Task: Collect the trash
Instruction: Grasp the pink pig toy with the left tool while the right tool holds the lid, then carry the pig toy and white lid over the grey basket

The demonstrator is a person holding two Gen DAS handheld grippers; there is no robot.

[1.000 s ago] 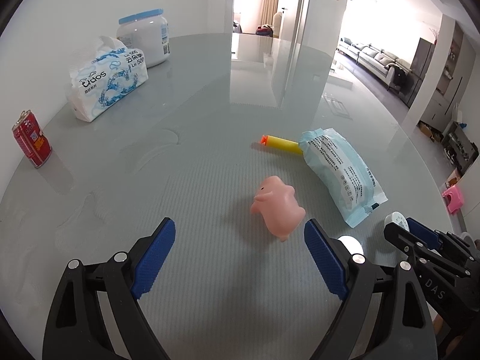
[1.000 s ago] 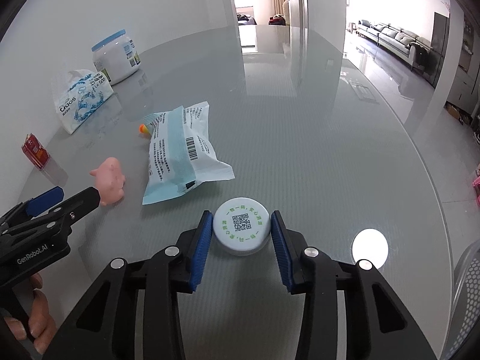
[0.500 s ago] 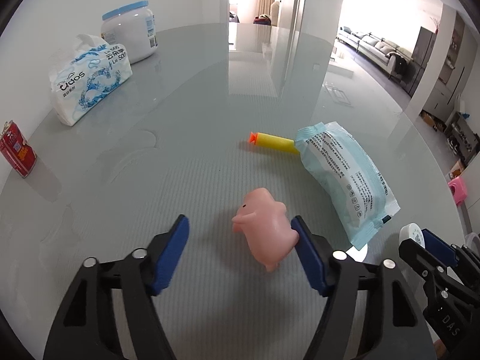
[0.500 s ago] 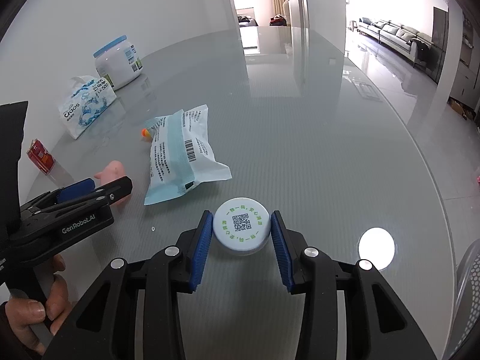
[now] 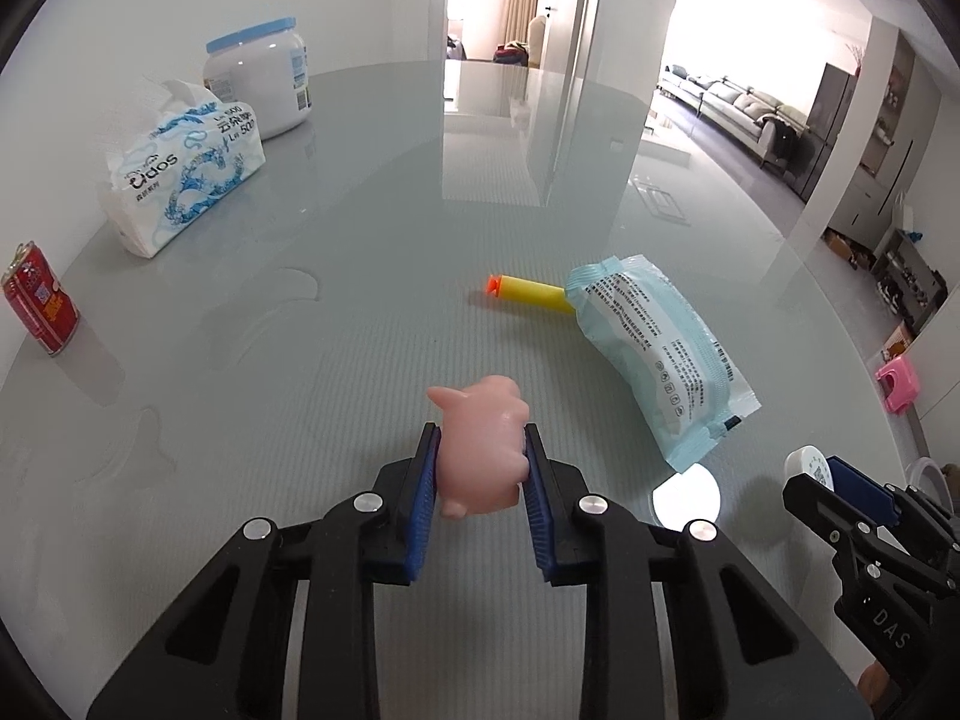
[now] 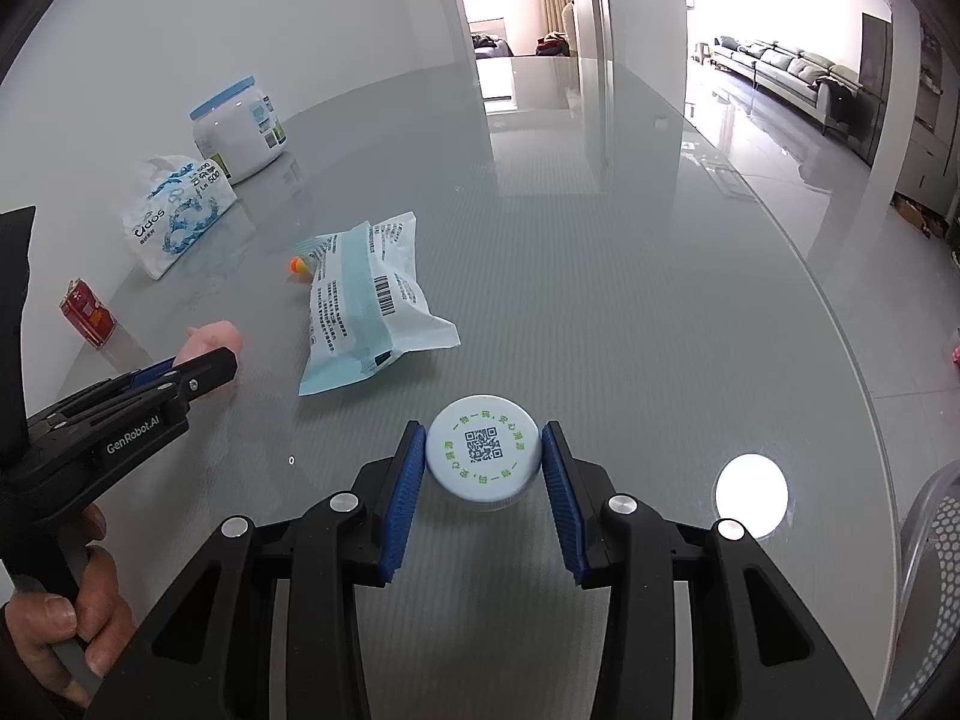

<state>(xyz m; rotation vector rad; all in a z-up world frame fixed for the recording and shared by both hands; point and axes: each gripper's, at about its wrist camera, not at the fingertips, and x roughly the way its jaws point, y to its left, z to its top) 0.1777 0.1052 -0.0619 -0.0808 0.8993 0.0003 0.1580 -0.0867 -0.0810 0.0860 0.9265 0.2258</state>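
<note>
Closing on a pink pig (image 5: 480, 450), the left gripper (image 5: 477, 483) now pinches the toy between its blue pads, where a second ago those pads stood wide apart with the pig loose on the table (image 5: 360, 240) between them. That puts one piece of trash in hand, likely ready to be lifted away. To the right, the right gripper (image 6: 483, 471) keeps its hold on a white cap (image 6: 483, 456) printed with a QR code, fingers drawn in against both its sides, much as before. Just beyond the pig lies a pale blue packet (image 5: 654, 354), with a yellow dart (image 5: 528, 291) tucked against its far end; both remain uncollected. Farther left along the wall stand a red can (image 5: 39, 306), a tissue pack (image 5: 180, 171) with a sheet poking out, and a white jar (image 5: 258, 84) under a blue lid, its contents hidden. A mesh bin edge (image 6: 936, 558) shows at near right, its inside out of view.
</note>
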